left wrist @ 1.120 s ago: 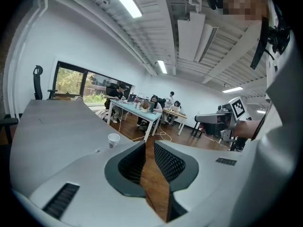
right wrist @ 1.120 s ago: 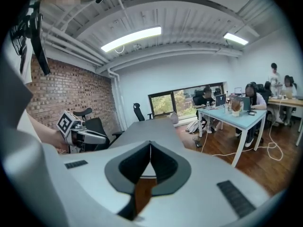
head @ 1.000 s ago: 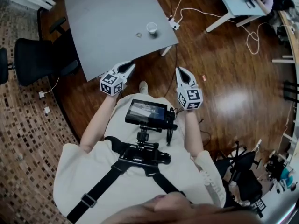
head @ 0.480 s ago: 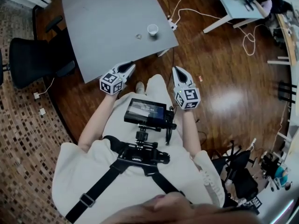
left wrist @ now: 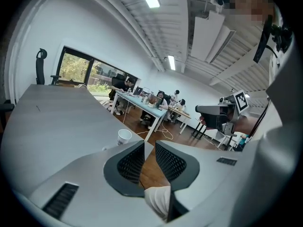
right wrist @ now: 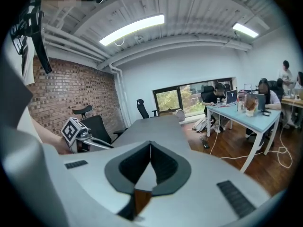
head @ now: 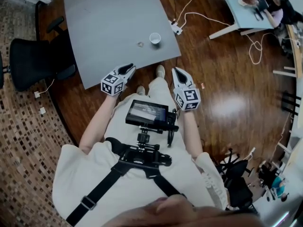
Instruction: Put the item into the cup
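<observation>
A small white paper cup [head: 155, 38] stands near the front right corner of the grey table [head: 109, 27]. A small ring-like item [head: 140, 44] lies on the table just left of it. Both grippers hover over the wooden floor, short of the table's front edge and apart from both objects. My left gripper [head: 128, 69] points at the table, its jaws a narrow gap apart and holding nothing. In the left gripper view the cup [left wrist: 124, 136] shows just beyond the left jaw. My right gripper [head: 177, 72] is shut and empty, and in its own view [right wrist: 150, 144] the tips touch.
A black office chair [head: 35, 63] stands left of the table. A power strip [head: 176, 28] and white cables [head: 199, 14] lie on the floor to the table's right. People sit at a light blue desk [head: 241, 8] at top right. A monitor rig [head: 149, 115] hangs on my chest.
Both grippers have shifted slightly toward the table, the right one moving left. A foot has stepped forward between them. Jaws look unchanged.
</observation>
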### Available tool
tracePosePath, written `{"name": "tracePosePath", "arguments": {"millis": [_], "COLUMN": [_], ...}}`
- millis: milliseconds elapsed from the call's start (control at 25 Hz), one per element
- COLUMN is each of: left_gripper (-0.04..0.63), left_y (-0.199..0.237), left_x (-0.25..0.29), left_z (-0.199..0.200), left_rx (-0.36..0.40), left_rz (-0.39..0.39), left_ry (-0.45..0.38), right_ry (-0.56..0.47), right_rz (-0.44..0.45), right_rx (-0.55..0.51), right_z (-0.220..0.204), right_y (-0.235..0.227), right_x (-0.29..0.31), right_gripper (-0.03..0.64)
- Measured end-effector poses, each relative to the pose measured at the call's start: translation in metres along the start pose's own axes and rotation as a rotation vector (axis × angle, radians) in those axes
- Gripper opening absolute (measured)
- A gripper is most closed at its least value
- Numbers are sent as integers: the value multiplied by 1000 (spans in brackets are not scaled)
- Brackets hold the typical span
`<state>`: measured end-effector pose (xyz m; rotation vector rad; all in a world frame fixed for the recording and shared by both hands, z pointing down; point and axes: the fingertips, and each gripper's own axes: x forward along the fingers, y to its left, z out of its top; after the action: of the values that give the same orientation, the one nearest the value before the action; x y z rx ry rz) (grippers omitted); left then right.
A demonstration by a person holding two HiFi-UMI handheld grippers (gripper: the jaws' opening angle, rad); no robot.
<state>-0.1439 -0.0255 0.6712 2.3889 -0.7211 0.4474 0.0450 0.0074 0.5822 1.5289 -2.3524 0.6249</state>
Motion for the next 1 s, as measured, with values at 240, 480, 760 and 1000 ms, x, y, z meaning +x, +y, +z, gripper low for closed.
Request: {"name": "tracePosePath", "arguments": {"millis": [240,480,760,1000], "left_gripper": [81,81,81,81], "left_y": [26,40,62,96], "left_x": [55,92,125,147], "left_z": [17,23,22,-3], "left_rx": [7,-1,-27,-113], "left_rz": [50,135,232,275], "left_ry": [63,146,187,231], "right_ry": [20,77,157,197], "right_rz": [70,171,289,301], "right_rx": [-24,-22,-67,-98], "right_z": [27,47,38,31], "right_y": [-47,-92,-120,-125], "right_x": [42,76,116,144], "right_gripper": [29,94,101,101]}}
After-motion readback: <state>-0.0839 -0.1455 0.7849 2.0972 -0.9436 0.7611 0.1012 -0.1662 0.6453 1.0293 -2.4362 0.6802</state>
